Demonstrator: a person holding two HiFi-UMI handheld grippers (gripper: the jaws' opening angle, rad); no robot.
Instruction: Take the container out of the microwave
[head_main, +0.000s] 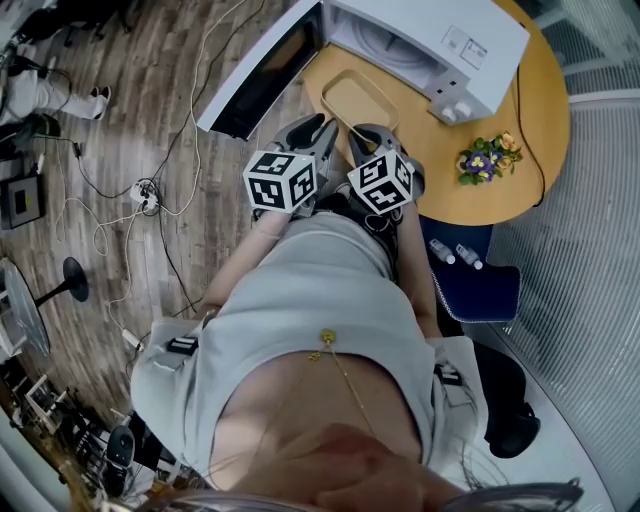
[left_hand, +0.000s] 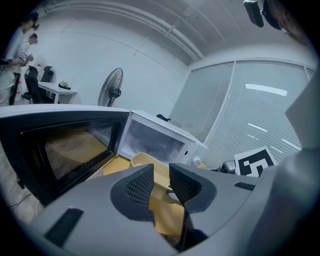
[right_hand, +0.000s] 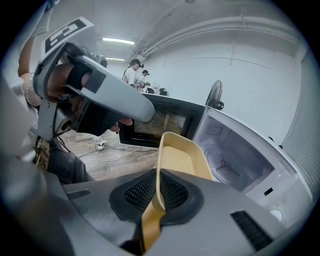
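A shallow yellow container (head_main: 358, 100) is outside the white microwave (head_main: 430, 40), over the round wooden table (head_main: 455, 195) just in front of the open cavity. My right gripper (right_hand: 157, 192) is shut on the near rim of the container (right_hand: 182, 155). In the head view the right gripper (head_main: 370, 135) sits at the container's near edge. My left gripper (left_hand: 161, 186) has its jaws a little apart with nothing between them; the container (left_hand: 142, 160) lies just beyond. From above, the left gripper (head_main: 305, 130) is beside the container's left corner.
The microwave door (head_main: 260, 75) hangs open to the left, over the table's edge. A small flower bunch (head_main: 487, 157) lies on the table's right side. A blue chair (head_main: 480, 285) with two small bottles stands at the right. Cables (head_main: 140, 190) cross the wooden floor.
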